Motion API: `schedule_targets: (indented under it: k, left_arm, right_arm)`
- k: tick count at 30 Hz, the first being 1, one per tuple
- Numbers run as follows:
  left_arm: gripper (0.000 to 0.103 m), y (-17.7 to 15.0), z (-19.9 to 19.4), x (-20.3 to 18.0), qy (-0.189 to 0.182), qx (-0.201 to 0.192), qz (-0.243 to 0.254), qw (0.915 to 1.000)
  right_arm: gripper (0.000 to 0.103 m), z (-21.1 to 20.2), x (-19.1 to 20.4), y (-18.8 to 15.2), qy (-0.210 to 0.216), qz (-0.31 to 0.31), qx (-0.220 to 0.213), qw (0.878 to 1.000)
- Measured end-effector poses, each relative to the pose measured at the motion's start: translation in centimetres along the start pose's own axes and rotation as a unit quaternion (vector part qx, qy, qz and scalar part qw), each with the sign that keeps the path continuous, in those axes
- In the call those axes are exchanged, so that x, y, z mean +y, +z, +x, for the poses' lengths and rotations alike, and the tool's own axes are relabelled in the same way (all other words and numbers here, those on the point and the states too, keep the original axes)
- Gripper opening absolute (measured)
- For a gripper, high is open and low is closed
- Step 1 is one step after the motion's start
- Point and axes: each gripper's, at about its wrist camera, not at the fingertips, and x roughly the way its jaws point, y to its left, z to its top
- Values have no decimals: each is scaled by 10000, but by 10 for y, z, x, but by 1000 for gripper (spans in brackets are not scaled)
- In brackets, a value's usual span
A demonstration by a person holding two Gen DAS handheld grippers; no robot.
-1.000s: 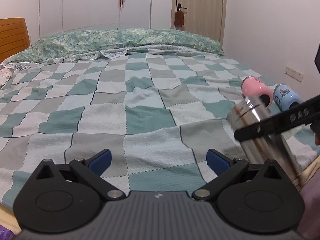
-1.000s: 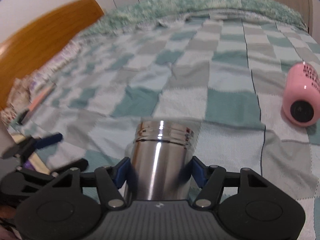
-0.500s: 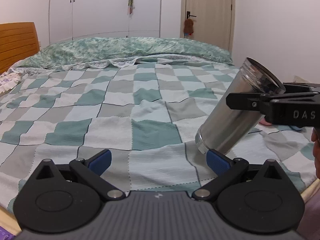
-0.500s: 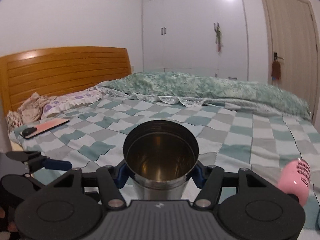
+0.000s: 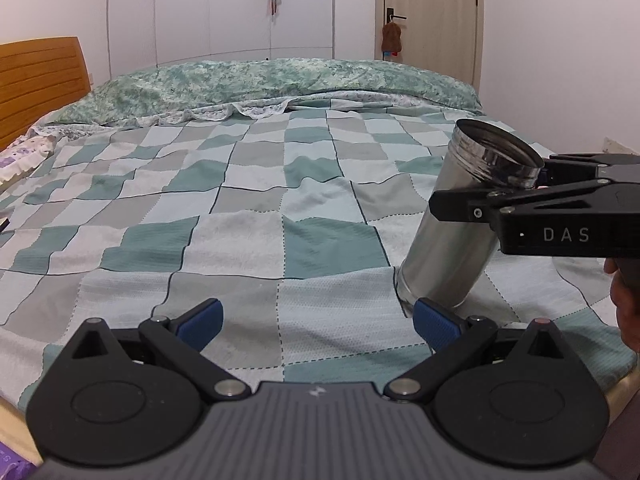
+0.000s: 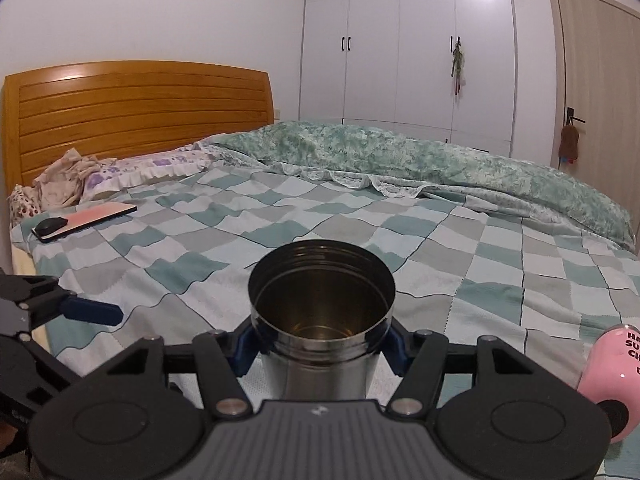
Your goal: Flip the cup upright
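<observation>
In the left wrist view, the left gripper [image 5: 316, 322] is released, its blue-padded fingers [image 5: 200, 320] spread wide over the teal, grey and white checkered bedspread [image 5: 240, 232] with nothing between them. To its right stands the cylindrical stainless-steel cup [image 5: 460, 224], mouth up and tilted toward the right, its base touching the bedspread just beyond the left gripper's right fingertip. The black right gripper [image 5: 516, 184] reaches in from the right edge and clamps the cup just under its rim. A green floral quilt [image 5: 272, 80] lies bunched at the far side of the bed, with a slatted wooden headboard [image 5: 40, 80] at the left, white wardrobe doors [image 5: 220, 8] and a pale wooden door [image 5: 430, 16] behind. In the right wrist view, the right gripper [image 6: 320, 344] is clenched on the steel cup [image 6: 322, 320], blue pads pressing both sides below the rim, and the open mouth shows a dark, bare interior. A pink cylindrical cup [image 6: 608, 372] lies on its side on the bedspread [image 6: 440, 248] at the right edge, well apart from the steel cup. The left gripper [image 6: 72, 312] shows at the left edge. A flat pink-and-black phone [image 6: 84, 222] rests near the headboard [image 6: 136, 120].
</observation>
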Motion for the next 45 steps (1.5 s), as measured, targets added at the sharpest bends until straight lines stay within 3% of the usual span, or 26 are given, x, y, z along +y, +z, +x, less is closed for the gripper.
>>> schedule_targets:
  k: [4, 5, 6, 7, 14, 21, 28, 35, 40, 45]
  left_arm:
    - [103, 1, -7, -3, 2, -99, 4, 10000]
    - [103, 1, -10, -4, 4, -132, 7, 9999]
    - [103, 2, -14, -6, -6, -171, 12, 9999]
    - [103, 2, -18, -7, -20, -207, 16, 9998]
    - [103, 1, -55, -39, -182, -585, 76, 9981]
    - [103, -18, -95, -95, -334, -1182, -64, 9924]
    - [103, -50, -112, -155, -338, -1788, -293, 9829]
    - [103, -82, -102, -204, -466, -1979, -266, 9787]
    - [103, -103, -97, -218, -14, -2357, -234, 9715]
    - [103, -111, -91, -221, 178, -2344, -311, 9715]
  right_arm:
    - [64, -3, 0, 1, -16, 1, 30, 10000]
    - [69, -5, -1, 1, -19, 46, 24, 10000]
    - [85, -10, -3, 0, -33, 107, -19, 9999]
    - [93, -15, -5, 0, -47, 152, -94, 9998]
    - [103, -81, -20, -8, -171, 234, -740, 9968]
    - [103, -170, -41, -41, -554, 119, -1371, 9889]
    - [103, -233, -59, -93, -994, 103, -1593, 9822]
    - [103, -254, -81, -148, -1437, 108, -1584, 9768]
    - [103, -256, -94, -181, -1639, 185, -1706, 9714]
    - [103, -259, -94, -193, -1654, 181, -1887, 9678]
